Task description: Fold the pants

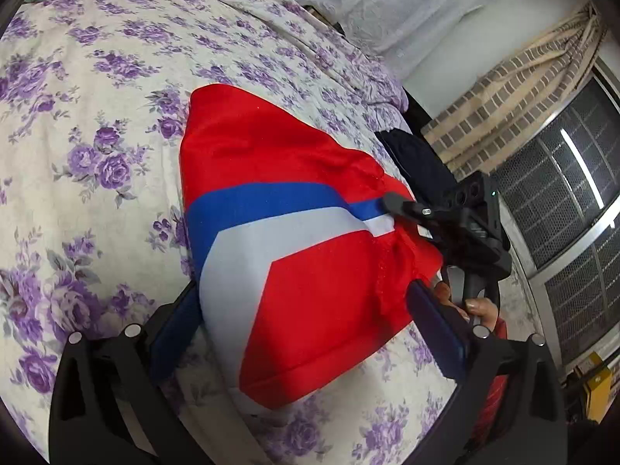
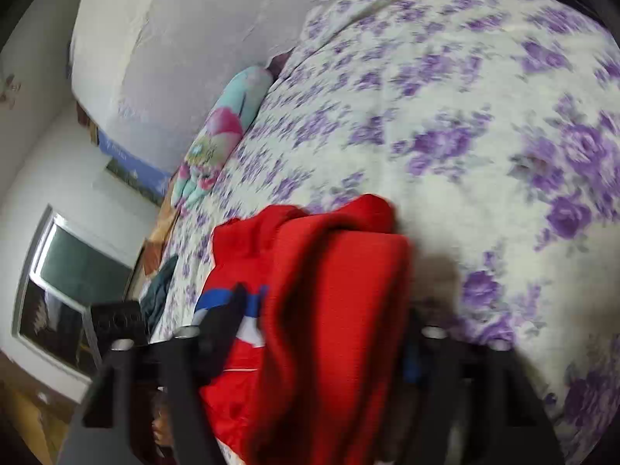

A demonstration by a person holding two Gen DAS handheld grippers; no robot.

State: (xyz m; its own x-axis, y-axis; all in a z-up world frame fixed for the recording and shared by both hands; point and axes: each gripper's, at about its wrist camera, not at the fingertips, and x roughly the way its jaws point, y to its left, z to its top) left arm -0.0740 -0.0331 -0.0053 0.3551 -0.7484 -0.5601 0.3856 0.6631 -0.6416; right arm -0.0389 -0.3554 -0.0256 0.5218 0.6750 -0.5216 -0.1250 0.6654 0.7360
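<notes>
The red pants [image 1: 271, 147], with a blue and a white stripe, lie folded on the floral bedspread [image 1: 97, 116]. My left gripper [image 1: 302, 290] is open, its wide jaws straddling the near end of the pants without squeezing them. At the pants' right end one of the right gripper's fingers [image 1: 399, 203] rests on the stripes where the cloth bunches. The blurred right wrist view shows my right gripper [image 2: 325, 306] shut on a thick red fold of the pants [image 2: 333, 290] that fills the gap between its fingers. The other finger is partly hidden by the cloth.
A dark garment [image 1: 414, 155] lies at the bed's right edge. A colourful pillow [image 2: 228, 116] sits at the head of the bed. Beyond the edge are a grilled window [image 1: 573, 201] and a checked curtain [image 1: 515, 77]. A person's hand [image 1: 480, 306] holds the right gripper's handle.
</notes>
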